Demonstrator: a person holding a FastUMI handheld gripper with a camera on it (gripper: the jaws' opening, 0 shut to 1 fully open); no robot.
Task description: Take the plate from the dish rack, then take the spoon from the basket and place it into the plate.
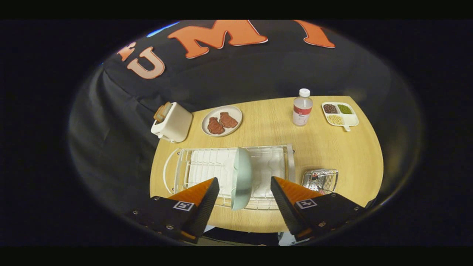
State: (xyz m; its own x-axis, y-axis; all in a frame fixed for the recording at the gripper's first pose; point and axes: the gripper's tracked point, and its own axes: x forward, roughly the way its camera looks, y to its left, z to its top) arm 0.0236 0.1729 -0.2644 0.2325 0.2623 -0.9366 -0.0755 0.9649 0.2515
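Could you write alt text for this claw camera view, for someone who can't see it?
An open claw hovers with a pale green plate standing on edge in a wire dish rack between its fingers. Beyond sit a toaster, a bottle and a metal basket.

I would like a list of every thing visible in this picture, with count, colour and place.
table: 1, light wood, under everything
dish rack: 1, white wire, just ahead of fingers
plate: 1, pale green, upright in rack, between fingers, untouched
basket: 1, silver, right of rack
toaster: 1, cream, beyond rack
meat plate: 1, white, beside toaster
bottle: 1, clear, white cap
divided tray: 1, white, beside bottle
gripper: 1, orange-black, open
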